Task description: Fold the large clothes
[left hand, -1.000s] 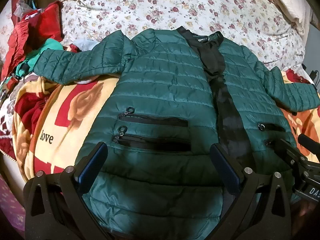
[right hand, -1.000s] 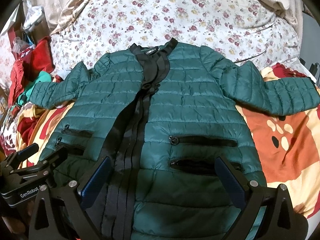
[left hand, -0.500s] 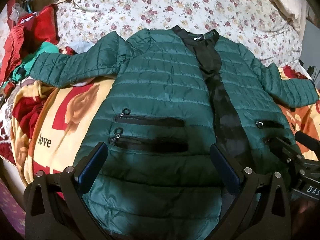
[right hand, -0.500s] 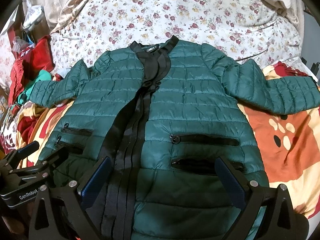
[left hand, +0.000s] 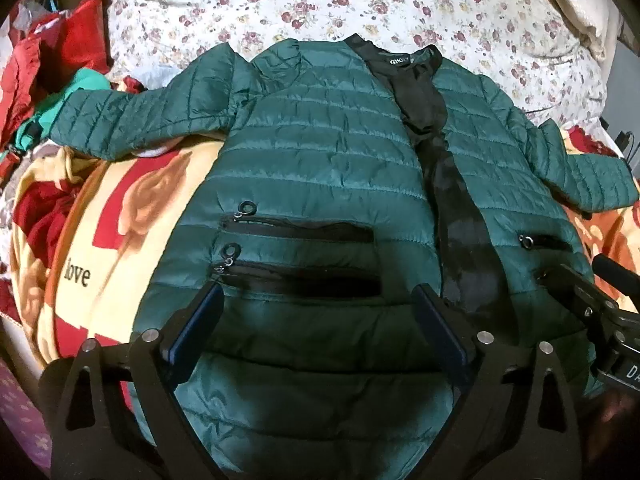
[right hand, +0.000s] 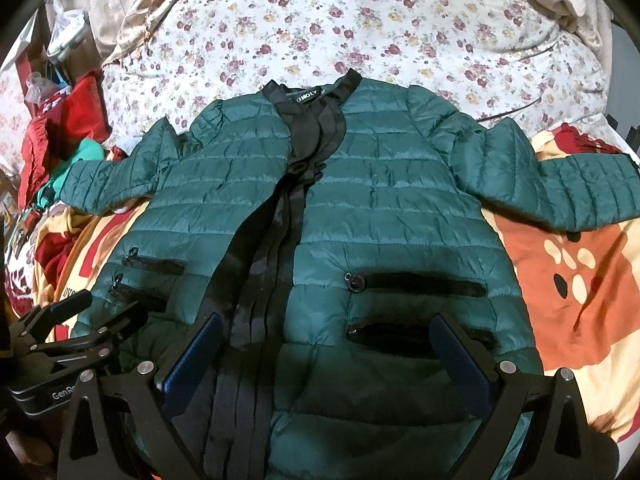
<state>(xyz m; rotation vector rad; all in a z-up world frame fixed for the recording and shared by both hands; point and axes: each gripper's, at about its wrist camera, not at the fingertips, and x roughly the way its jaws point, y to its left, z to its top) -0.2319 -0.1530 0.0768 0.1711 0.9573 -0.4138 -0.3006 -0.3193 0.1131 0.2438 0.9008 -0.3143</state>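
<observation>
Here both tools (left hand: 316, 320) (right hand: 326, 352) hover spread wide over the green jacket (left hand: 320, 168).

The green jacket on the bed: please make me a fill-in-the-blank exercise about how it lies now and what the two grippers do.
1. The green jacket lies spread out with both sleeves stretched ____.
2. The strip running down its front is ____ in colour.
3. The fingers of the left gripper stand ____, holding nothing.
4. Beyond the collar, the bedsheet has a ____ print.

Missing words: outward; black; open; floral
</observation>
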